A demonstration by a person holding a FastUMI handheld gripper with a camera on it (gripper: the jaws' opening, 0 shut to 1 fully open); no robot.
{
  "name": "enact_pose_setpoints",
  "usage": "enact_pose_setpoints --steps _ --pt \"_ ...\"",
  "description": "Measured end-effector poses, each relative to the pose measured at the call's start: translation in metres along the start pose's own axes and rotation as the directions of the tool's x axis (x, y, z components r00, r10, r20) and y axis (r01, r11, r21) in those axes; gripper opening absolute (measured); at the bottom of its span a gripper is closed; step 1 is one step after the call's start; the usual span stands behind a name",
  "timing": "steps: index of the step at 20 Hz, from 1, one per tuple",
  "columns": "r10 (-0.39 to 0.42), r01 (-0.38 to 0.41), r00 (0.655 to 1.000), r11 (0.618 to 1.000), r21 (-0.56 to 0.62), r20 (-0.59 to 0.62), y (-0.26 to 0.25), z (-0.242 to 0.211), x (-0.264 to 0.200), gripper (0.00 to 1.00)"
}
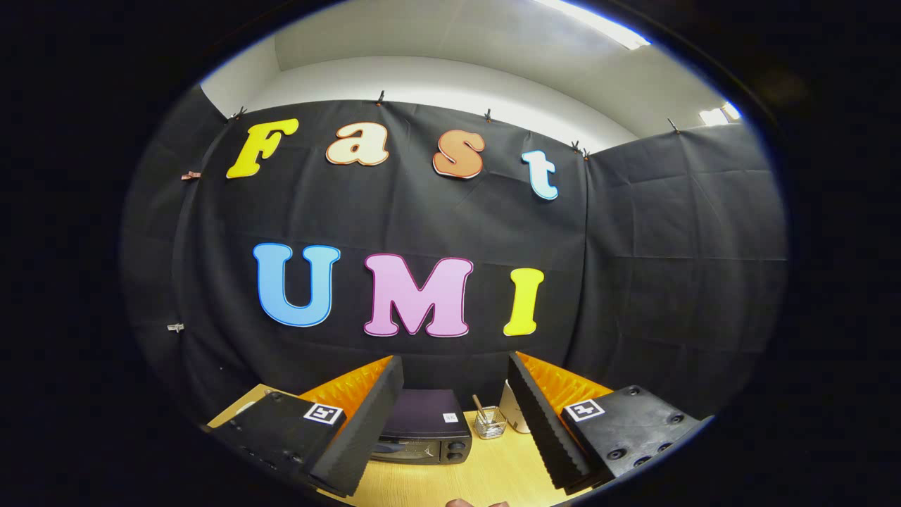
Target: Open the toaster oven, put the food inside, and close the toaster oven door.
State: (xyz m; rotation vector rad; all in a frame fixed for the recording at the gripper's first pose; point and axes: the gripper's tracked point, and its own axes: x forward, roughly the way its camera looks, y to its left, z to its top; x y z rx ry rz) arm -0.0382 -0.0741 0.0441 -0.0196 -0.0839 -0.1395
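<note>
**A:** So where's your toaster oven point(426, 428) sitting right now?

**B:** It's on the wooden table point(493, 472), straight ahead of your gripper point(456, 370) and beyond the fingertips. You're seeing it through the gap between the two fingers, with your left finger point(366, 422) covering its left part. Dark box, door facing you, and the door looks closed. Two round knobs sit on the right end of its front. There's a small white sticker on top, too small to make out.

**A:** And your gripper itself?

**B:** Your fingers are spread wide apart with nothing between them, not touching the oven or anything else. They're held up above the table, well short of the oven.

**A:** Anything else near it?

**B:** Yeah, just right of the oven you've got a little clear glass cup point(490, 423) with a stick-like thing standing in it, and just beside that a pale upright container point(514, 408) that's partly hidden behind your right finger point(545, 422). Both stand close against the booth's black cloth wall point(669, 267). I can't pick out the food from here.

**A:** Anything closer to you?

**B:** A bit of a fingertip point(461, 503) pokes in at the near edge of the table, below the gripper.
</note>
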Motion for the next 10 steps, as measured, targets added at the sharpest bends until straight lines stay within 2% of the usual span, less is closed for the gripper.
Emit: enact_pose_setpoints --steps 10 --pt "0.018 -0.017 1.000 1.000 -0.010 0.011 0.0069 0.0036 -0.0040 0.98"
